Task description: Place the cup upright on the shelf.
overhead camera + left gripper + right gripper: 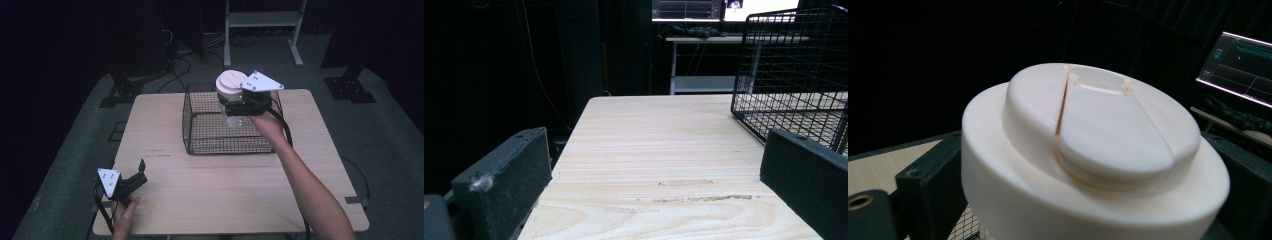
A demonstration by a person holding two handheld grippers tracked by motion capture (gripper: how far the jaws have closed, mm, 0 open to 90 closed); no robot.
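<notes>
A clear jar (234,119) with a cream flip-top lid (230,82) hangs above the black wire basket (200,130) at the table's far middle. My right gripper (235,107) is shut on the jar just below the lid, with the grey plate on top. In the right gripper view the lid (1098,150) is close up, and black jaws stand at either side of it. My left gripper (136,175) rests near the table's front left corner, open with nothing between its jaws. The left gripper view looks along bare wood (659,150) toward the basket (794,75).
The wooden table (225,200) has free room in front of the basket and at the left. A metal stand (262,20) and cables lie on the floor beyond the far edge. Dark surroundings ring the table.
</notes>
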